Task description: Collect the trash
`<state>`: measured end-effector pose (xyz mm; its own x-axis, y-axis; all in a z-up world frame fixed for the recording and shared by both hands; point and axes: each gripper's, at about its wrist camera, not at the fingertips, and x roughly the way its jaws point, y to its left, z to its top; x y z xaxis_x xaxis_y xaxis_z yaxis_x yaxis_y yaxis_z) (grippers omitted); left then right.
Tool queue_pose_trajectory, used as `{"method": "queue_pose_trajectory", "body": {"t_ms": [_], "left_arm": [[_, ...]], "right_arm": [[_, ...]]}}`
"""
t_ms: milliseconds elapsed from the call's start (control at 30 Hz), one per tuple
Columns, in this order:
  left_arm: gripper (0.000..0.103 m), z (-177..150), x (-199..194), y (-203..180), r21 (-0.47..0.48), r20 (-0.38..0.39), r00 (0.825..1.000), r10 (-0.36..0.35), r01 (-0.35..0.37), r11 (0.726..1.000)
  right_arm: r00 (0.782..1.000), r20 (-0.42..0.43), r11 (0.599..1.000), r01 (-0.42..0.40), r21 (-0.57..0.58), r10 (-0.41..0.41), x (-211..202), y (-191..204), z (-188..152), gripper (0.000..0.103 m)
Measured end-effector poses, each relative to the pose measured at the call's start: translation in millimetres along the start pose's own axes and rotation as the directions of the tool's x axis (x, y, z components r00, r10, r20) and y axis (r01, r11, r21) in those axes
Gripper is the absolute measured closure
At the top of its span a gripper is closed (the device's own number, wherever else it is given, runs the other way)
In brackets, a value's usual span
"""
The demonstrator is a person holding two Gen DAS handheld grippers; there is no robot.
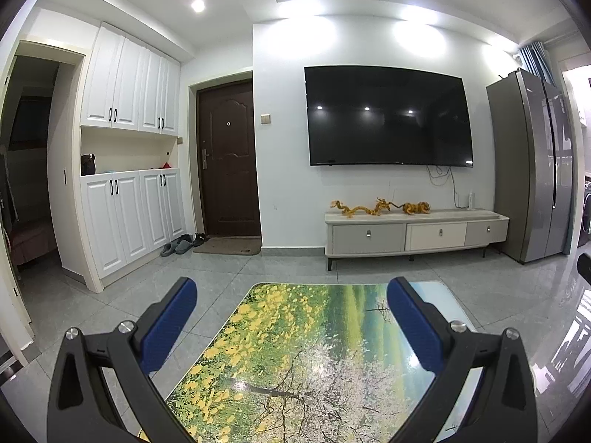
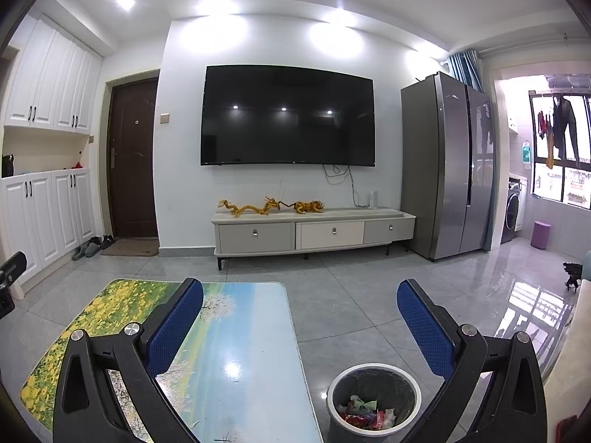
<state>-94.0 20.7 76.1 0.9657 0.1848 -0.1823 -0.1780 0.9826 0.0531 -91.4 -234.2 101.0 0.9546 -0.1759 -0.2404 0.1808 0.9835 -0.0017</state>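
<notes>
Right wrist view, right hand-held gripper [image 2: 299, 317] spread empty above trash bin [image 2: 373, 398]; left hand-held gripper [image 1: 291, 317] spread empty over table [image 1: 295, 350]

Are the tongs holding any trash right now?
No. The left tongs and the right tongs are both wide open with nothing between them. Colourful wrappers already lie in the bin on the floor beside the table.

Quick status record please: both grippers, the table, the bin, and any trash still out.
left gripper: jaws open, empty, over the table
right gripper: jaws open, empty, above the table's right edge
table: landscape-print top, no trash visible on it
bin: on the floor right of the table, colourful wrappers inside
loose trash: none seen in either view
</notes>
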Motion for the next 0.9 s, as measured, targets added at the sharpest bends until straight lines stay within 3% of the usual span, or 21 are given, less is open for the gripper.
{"method": "queue_pose_trajectory", "body": {"t_ms": [900], "left_arm": [[0.000,0.3,-1.5,-1.3,0.007,-0.028,0.999,-0.043,0.044,0.999]], "right_arm": [[1.000,0.004,1.000,0.014,0.000,-0.014,-7.1,-2.6,2.3,0.000]]}}
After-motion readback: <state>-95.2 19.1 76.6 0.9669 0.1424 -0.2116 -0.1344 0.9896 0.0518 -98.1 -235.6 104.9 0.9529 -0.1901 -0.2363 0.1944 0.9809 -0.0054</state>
